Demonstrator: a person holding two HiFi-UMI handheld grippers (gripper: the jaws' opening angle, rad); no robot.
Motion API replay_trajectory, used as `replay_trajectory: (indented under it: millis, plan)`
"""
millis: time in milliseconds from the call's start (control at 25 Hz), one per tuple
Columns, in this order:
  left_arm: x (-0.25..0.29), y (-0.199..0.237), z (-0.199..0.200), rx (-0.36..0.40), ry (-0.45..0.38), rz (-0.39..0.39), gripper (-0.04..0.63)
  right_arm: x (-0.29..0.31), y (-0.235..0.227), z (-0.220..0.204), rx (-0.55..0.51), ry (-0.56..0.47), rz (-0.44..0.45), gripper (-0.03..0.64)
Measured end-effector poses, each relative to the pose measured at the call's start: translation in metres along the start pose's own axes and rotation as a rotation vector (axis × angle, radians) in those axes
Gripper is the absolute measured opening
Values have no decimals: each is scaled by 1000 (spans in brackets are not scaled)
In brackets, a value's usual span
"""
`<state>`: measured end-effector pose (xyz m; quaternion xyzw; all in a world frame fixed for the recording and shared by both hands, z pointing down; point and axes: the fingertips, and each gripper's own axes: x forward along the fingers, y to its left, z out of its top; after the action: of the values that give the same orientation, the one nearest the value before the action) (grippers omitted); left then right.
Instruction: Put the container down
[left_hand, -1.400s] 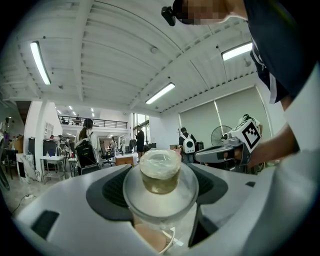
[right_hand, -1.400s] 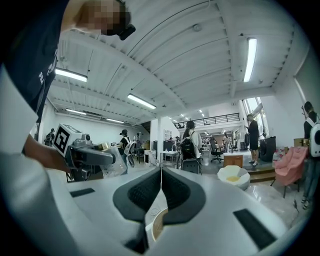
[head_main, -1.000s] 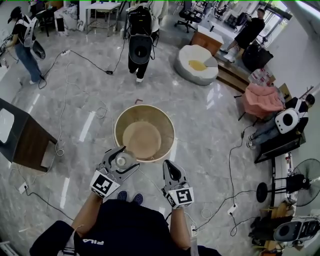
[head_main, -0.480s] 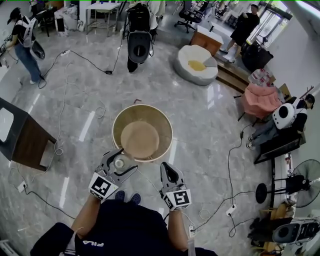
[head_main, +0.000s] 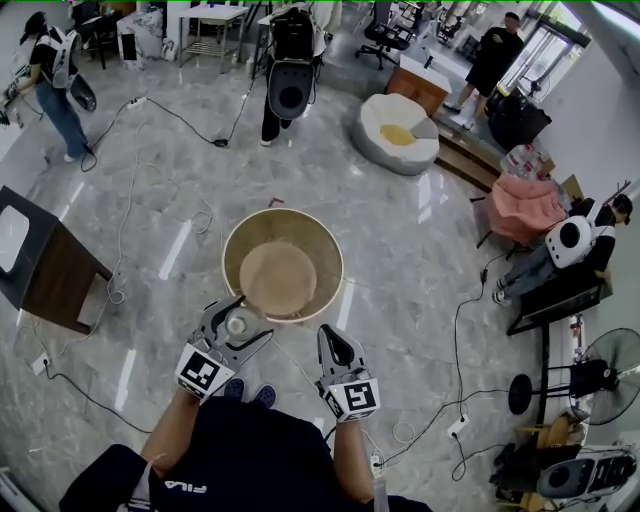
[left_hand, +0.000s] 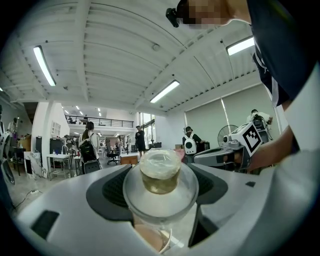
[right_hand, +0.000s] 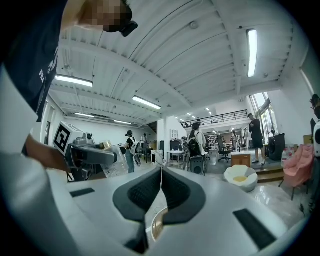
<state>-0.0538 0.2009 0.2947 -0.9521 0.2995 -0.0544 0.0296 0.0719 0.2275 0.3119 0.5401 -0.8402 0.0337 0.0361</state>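
Container (left_hand: 160, 171) stays clamped in left hand-held gripper (head_main: 251, 318).

Container (left_hand: 160, 172): clear, amber contents. Round tabletop (head_main: 283, 275): tan. Left gripper (head_main: 245, 318) and right gripper (head_main: 329, 332): grey, black jaw pads, black-and-white square markers. Floor (head_main: 400, 230): grey veined marble

Bright ceiling strips, glossy floor glare, perhaps fisheye-warped edges.
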Motion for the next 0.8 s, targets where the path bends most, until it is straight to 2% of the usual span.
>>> replay_trajectory:
  millis: [160,440,800]
  plan:
    - [4,-11,3,-4,-24,12,356,-11,-8,0,7,-14,7,29]
    - [-3,-30,-5,-4,28,25,356,-22,-16,-15,43,-9,10,29]
    - [13,-21,-7,2,11,46,356,-19,-29,-18,40,-17,15,29]
